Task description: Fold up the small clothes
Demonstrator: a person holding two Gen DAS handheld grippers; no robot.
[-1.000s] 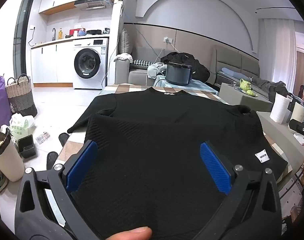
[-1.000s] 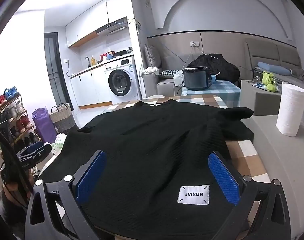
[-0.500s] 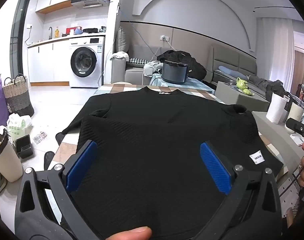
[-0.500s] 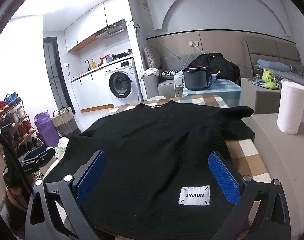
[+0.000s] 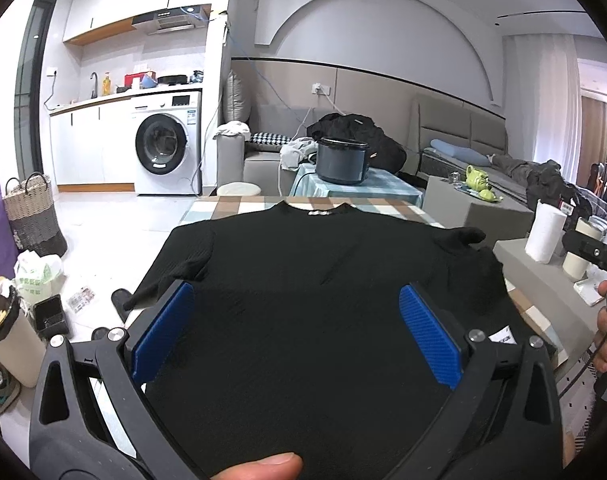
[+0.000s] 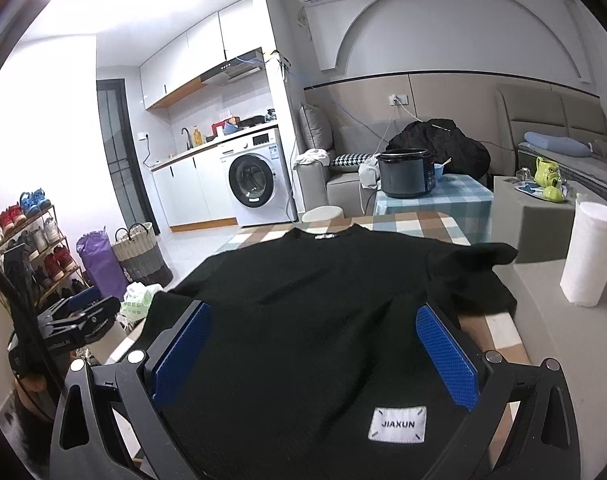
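The black shirt (image 5: pixel 323 280) is lying flat on the desk (image 6: pixel 499 336), hem nearest, collar pointing straight ahead of both grippers. The left gripper (image 5: pixel 295 332) and right gripper (image 6: pixel 315 352) are hovering with fingers spread apart, empty, flanking the hem corners.

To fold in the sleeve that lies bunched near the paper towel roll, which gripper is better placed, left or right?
Probably the right gripper. Its jaws are open above the black top, and the bunched sleeve lies just beyond its right finger. The left gripper hovers over the opposite side.
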